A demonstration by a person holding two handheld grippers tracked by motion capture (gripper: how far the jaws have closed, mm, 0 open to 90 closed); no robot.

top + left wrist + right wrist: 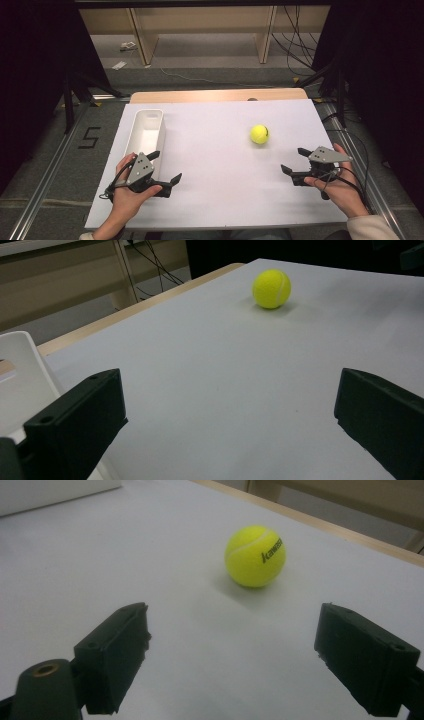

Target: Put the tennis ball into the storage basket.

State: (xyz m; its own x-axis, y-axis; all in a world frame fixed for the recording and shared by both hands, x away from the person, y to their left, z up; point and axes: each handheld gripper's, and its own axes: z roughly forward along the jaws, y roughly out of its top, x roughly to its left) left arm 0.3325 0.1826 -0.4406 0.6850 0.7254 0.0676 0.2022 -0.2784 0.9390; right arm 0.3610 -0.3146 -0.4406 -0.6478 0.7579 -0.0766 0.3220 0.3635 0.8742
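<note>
A yellow tennis ball [259,134] rests on the white table sheet [220,160], right of centre. In the right gripper view the ball [255,556] lies a short way ahead of the jaws, black lettering on its side. From the left gripper view the same ball [271,288] looks small and far off. My left gripper [165,167] is open near the front left, beside the near end of a white tray [146,131]. My right gripper [294,160] is open at the front right, below and right of the ball. Neither holds anything.
The long white tray [20,375] runs front to back along the sheet's left edge. A wooden table edge [220,95] shows beyond the sheet. Cables [300,50] and wooden shelving legs [142,35] lie on the floor behind.
</note>
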